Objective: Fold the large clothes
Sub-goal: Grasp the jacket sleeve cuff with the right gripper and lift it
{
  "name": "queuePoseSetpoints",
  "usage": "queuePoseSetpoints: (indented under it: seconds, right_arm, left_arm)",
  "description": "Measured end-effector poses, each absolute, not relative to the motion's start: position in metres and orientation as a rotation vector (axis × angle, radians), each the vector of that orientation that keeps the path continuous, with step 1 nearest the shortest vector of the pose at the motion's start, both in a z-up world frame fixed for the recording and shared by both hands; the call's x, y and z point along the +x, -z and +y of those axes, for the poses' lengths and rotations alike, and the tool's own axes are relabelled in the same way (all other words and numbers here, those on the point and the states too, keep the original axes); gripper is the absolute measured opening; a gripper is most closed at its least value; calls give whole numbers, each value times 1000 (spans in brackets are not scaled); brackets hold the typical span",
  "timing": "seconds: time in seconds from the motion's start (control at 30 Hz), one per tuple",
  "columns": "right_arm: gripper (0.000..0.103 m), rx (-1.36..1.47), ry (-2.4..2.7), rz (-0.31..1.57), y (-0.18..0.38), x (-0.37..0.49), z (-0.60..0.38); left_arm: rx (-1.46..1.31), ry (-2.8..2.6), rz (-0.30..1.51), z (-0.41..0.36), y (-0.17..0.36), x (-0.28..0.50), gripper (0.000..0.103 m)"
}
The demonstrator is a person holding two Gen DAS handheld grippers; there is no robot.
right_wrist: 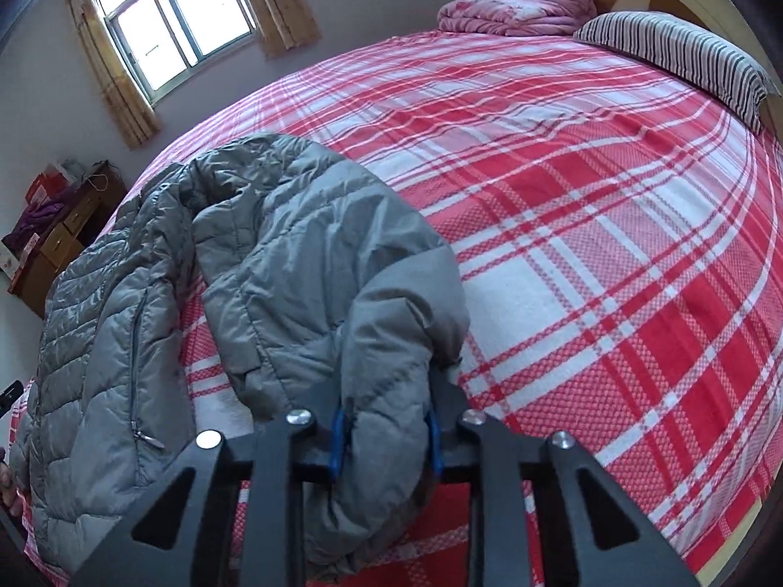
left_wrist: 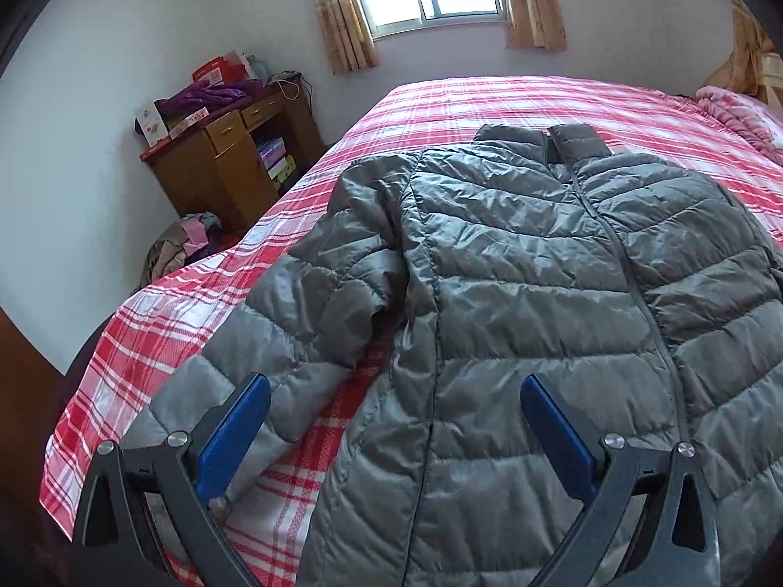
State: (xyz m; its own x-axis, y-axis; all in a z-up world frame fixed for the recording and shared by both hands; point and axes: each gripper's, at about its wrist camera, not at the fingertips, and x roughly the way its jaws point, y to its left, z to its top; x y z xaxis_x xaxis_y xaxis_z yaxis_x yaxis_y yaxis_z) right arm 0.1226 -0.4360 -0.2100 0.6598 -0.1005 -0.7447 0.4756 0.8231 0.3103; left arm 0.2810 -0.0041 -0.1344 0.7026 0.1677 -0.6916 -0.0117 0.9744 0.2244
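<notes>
A grey quilted puffer jacket (left_wrist: 528,293) lies front up and zipped on a red and white plaid bed (left_wrist: 440,102), collar toward the window. My left gripper (left_wrist: 396,411) hangs open just above the jacket's lower left part, one blue pad over the left sleeve (left_wrist: 293,313), the other over the body. In the right wrist view the jacket's body (right_wrist: 107,332) lies at the left, and its other sleeve (right_wrist: 318,254) runs toward the camera. My right gripper (right_wrist: 386,440) is shut on that sleeve's cuff end, the blue pads pressing its sides.
A wooden desk (left_wrist: 220,161) piled with boxes and purple cloth stands against the wall left of the bed, with a heap of clothes (left_wrist: 181,244) on the floor. A folded pink quilt (right_wrist: 514,12) and a striped pillow (right_wrist: 685,58) lie at the headboard. Wide plaid sheet (right_wrist: 611,244) spreads to the right.
</notes>
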Motion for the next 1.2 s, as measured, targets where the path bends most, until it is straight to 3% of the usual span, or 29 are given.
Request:
queuePoseSetpoints:
  seconds: [0.33,0.67,0.93,1.2]
  right_arm:
    - [20,359,474,696,159,151,-485]
    - [20,89,293,570,66,234,-388]
    - [20,-69,110,618,79,308,-276]
    - [20,-167,-30,669,126,352,-184]
  left_arm:
    - [160,-191,799,23,124,331,102]
    - [157,-226,810,38,124,365,102]
    - [131,-197,818,48,125,372,102]
    - [178,-268,832,73,144,375,102]
